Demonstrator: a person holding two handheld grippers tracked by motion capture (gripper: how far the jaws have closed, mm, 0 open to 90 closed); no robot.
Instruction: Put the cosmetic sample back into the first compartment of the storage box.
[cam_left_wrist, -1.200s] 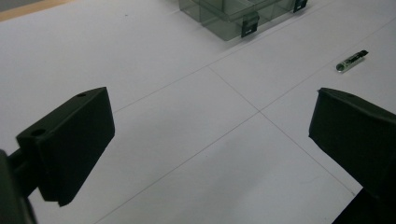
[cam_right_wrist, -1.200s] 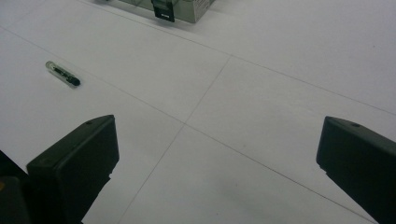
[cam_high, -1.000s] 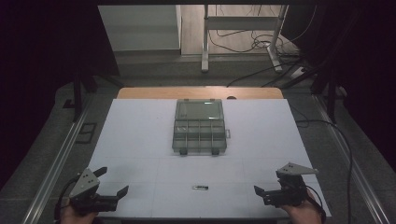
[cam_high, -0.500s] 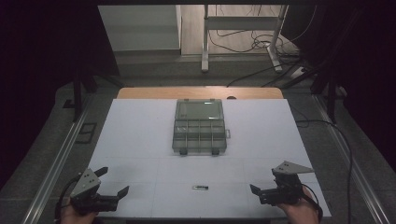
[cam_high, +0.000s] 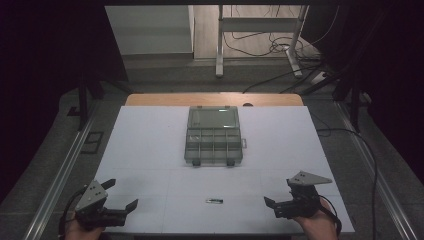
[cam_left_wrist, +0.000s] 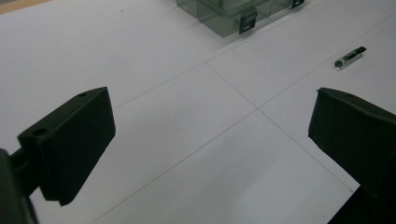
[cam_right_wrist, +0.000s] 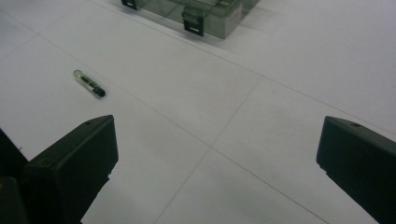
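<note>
With both the left gripper (cam_high: 121, 202) and right gripper (cam_high: 274, 205) spread wide and empty, the small cylindrical vial (cam_high: 214, 201) lying near-centre on the counter (cam_high: 150, 140) between them could roll away if a jaw nudges it sideways

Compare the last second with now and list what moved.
The right claw slid left across the table toward the small tube, jaws open and holding nothing. The left claw, the tube and the clear compartment box stayed put.
</note>
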